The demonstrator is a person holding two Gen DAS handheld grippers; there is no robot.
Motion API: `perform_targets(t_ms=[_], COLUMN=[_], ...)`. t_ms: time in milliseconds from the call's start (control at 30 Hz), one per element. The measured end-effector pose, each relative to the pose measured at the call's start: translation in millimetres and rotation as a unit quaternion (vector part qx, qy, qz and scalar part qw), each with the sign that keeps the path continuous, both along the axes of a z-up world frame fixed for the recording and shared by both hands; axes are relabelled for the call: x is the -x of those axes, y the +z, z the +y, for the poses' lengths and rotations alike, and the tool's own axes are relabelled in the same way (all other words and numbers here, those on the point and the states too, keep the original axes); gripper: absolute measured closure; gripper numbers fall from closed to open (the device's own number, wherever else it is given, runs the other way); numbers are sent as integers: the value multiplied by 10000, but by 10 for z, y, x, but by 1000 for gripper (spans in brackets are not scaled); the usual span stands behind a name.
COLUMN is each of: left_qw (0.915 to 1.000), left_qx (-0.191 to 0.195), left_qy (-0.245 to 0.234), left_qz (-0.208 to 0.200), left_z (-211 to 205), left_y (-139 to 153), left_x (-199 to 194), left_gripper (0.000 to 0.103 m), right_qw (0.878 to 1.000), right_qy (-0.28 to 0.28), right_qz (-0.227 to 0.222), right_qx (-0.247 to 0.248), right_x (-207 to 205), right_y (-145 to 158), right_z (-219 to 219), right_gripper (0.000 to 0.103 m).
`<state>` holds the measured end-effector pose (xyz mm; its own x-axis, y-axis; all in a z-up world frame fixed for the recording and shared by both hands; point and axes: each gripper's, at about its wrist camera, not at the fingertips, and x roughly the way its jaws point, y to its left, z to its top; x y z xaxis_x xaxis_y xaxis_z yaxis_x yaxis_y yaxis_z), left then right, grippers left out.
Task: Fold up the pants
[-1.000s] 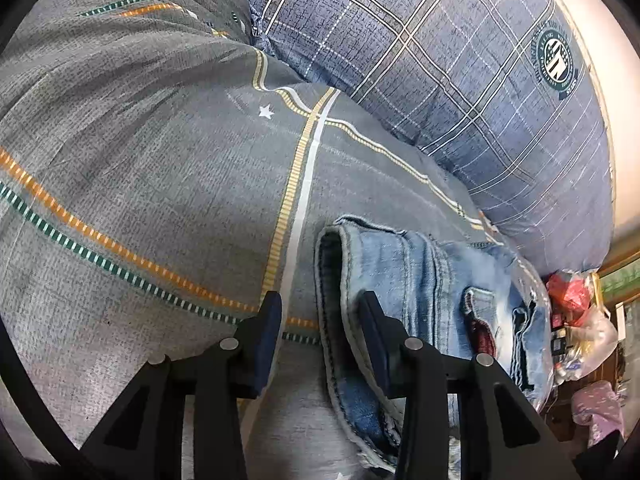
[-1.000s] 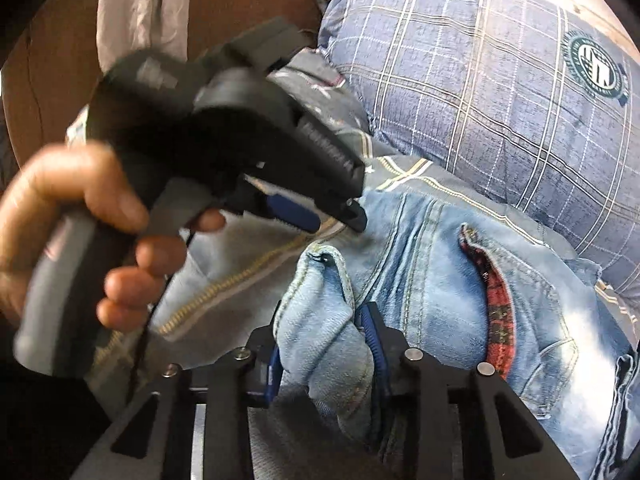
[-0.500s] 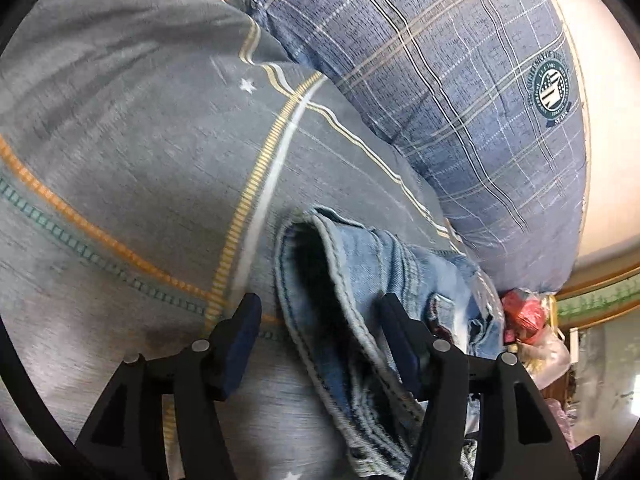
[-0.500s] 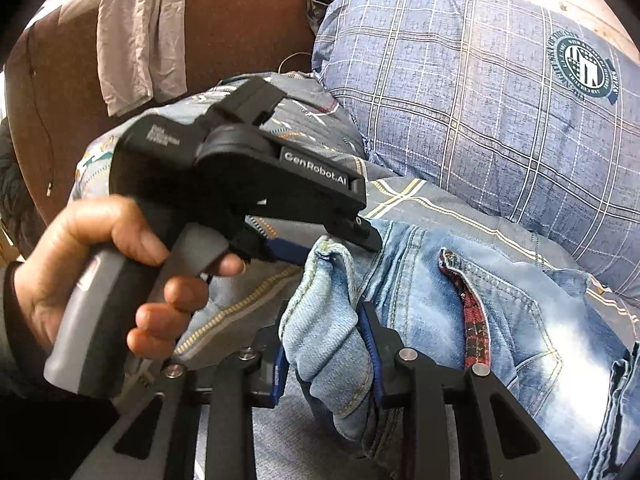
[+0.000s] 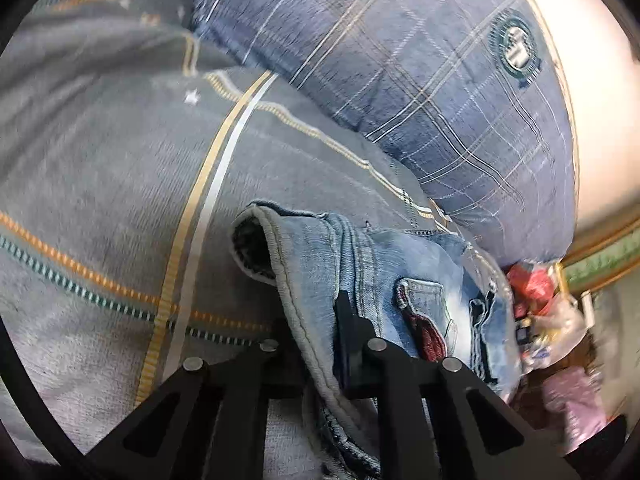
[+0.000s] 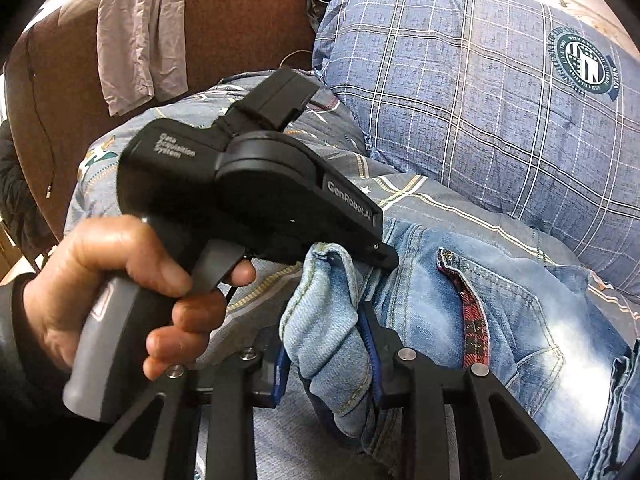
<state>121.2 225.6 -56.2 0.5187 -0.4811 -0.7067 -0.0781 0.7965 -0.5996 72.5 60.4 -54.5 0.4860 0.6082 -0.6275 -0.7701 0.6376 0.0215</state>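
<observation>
Light blue denim pants (image 6: 500, 312) with a red plaid pocket lining lie on a grey striped bed cover (image 5: 120, 200), against a blue plaid pillow (image 6: 480, 100). My right gripper (image 6: 326, 344) is shut on a bunched fold of the pants' edge and holds it up. My left gripper (image 5: 310, 320) is shut on the waistband hem of the pants (image 5: 360, 264); its body shows in the right wrist view (image 6: 248, 188), held by a hand just left of the right gripper's fold.
A brown headboard (image 6: 240, 20) with a grey cloth (image 6: 140, 36) draped over it stands behind. Bags and clutter (image 5: 548, 312) sit beyond the bed's right edge, next to a green-trimmed wall.
My left gripper was open astride the pants' hem and has closed on it, lifting the hem. My right gripper has kept its hold and moved little.
</observation>
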Motion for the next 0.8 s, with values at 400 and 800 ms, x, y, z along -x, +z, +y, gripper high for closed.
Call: perform_targets(t_ms=[400, 800], left_qw=[9992, 9964], left_qx=[-199, -752], left_qy=[-28, -120], left_qz=[-347, -366], left_z=[-122, -379], left_y=[309, 602], left_x=[79, 114], left_gripper=[92, 93], right_qw=[9998, 9988], right_qy=[-46, -163], right_qz=[-103, -112], right_qx=[-157, -449], right_x=[45, 71], right_y=[159, 311], right_z=[-159, -384], right_gripper=[71, 71])
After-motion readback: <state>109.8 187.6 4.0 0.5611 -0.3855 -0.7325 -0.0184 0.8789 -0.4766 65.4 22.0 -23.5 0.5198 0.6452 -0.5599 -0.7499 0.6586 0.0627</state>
